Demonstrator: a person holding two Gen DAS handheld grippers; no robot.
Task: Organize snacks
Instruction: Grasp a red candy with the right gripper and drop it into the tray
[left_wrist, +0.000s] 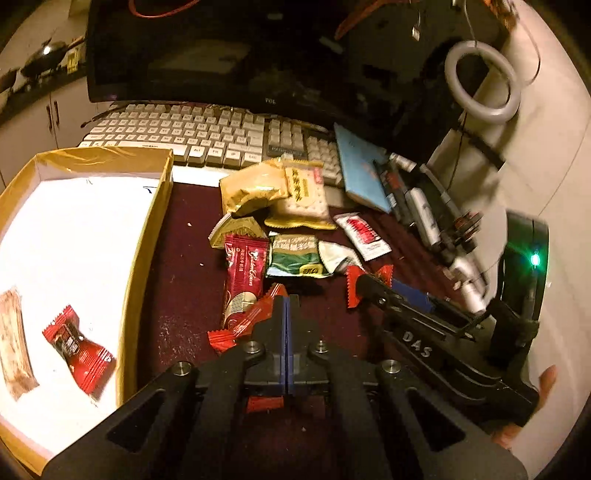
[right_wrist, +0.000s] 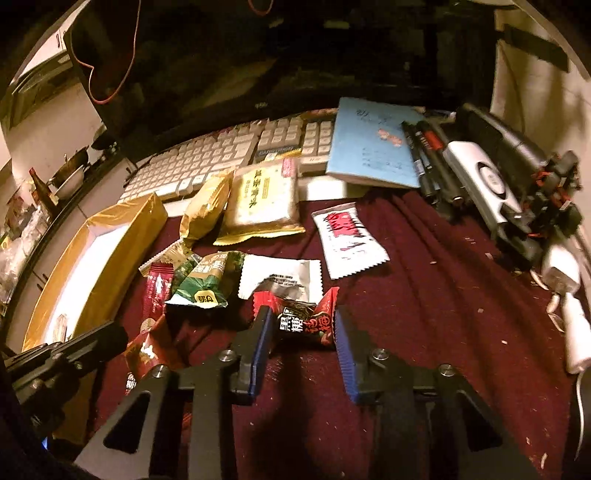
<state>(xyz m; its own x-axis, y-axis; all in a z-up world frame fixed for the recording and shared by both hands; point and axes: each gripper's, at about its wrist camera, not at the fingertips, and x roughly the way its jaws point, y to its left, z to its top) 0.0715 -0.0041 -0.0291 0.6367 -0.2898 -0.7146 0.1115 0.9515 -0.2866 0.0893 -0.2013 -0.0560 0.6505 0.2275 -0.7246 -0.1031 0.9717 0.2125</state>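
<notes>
Gathering snacks into the box (left_wrist: 147, 236): left gripper (left_wrist: 287, 301) pinched shut on a red wrapper (left_wrist: 243, 321) beside it, right gripper (right_wrist: 301, 325) half-open around a black-red candy (right_wrist: 303, 325); next, carry both over.

A dark red cloth (right_wrist: 424, 295) covers the counter under dim, yellowish light. Behind it stands a switched-off black monitor (left_wrist: 221, 55) with a pale keyboard (left_wrist: 177, 136) at its foot. A white ring light (left_wrist: 482, 81) leans by the cream wall (left_wrist: 554, 147). White cupboards (left_wrist: 51, 114) stand far left.
</notes>
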